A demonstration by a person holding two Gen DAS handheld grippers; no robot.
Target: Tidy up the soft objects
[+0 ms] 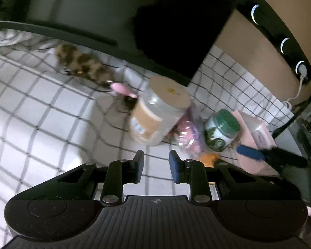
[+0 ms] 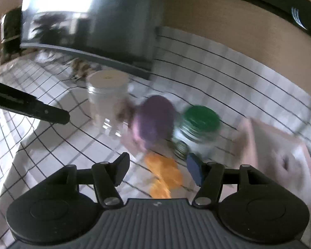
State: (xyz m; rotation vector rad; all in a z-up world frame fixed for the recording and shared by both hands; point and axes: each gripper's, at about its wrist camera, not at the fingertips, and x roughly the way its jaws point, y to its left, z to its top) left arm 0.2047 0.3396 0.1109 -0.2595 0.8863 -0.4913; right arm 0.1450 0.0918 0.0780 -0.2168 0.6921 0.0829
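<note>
On a white checked cloth [image 1: 41, 112] stand a tall clear jar with a cream lid [image 1: 155, 112], a purple-lidded jar of pink soft stuff [image 1: 188, 134] and a green-lidded jar [image 1: 221, 130]. An orange soft piece [image 2: 163, 174] lies on the cloth between my right gripper's fingers. My right gripper [image 2: 158, 168] is open over it. My left gripper [image 1: 156, 166] is open and empty in front of the tall jar. A brown spotted scrunchie [image 1: 83, 64] and a pink soft piece [image 1: 122, 89] lie further back. The views are motion-blurred.
A pink box [image 2: 280, 155] stands to the right of the green-lidded jar [image 2: 199, 122]. A dark screen [image 1: 172, 25] rises behind the jars. A tan wall with a black strip [image 1: 284, 37] and a white cable [image 1: 298, 89] are at the right.
</note>
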